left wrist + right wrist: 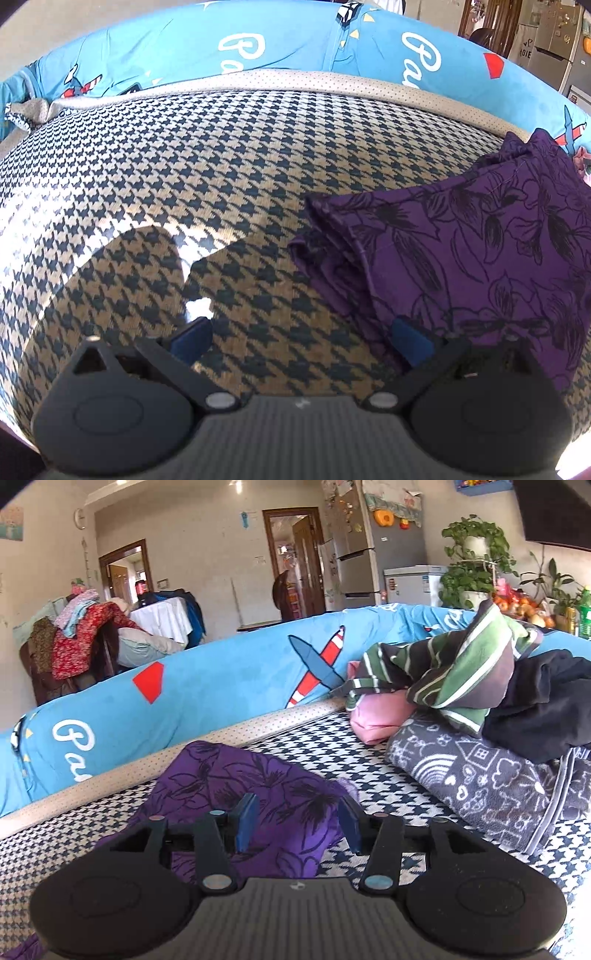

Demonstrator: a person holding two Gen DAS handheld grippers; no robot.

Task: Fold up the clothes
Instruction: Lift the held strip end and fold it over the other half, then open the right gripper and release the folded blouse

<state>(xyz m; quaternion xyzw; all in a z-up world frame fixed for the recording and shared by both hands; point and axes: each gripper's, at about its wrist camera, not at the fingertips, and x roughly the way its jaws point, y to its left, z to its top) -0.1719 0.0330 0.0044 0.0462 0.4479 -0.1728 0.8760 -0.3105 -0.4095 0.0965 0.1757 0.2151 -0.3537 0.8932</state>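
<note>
A purple garment with a dark flower print (pixel 461 258) lies folded on the houndstooth bed cover (pixel 221 166), at the right of the left wrist view. My left gripper (pixel 301 341) hangs over the bare cover with its jaws wide open and nothing between them. Its right fingertip (pixel 412 345) is by the garment's near left edge. In the right wrist view the same purple garment (pixel 251 786) lies just beyond my right gripper (pixel 298 823). That gripper is open, its blue pads (pixel 247 821) apart and not pressing on the cloth.
A blue padded bolster with plane prints (pixel 221 686) runs along the bed's far side. To the right is a heap: a green striped garment (pixel 461 664), a black one (pixel 543 705), a pink one (pixel 380 716) and a grey doodle-print blanket (pixel 480 775). Furniture and plants stand beyond.
</note>
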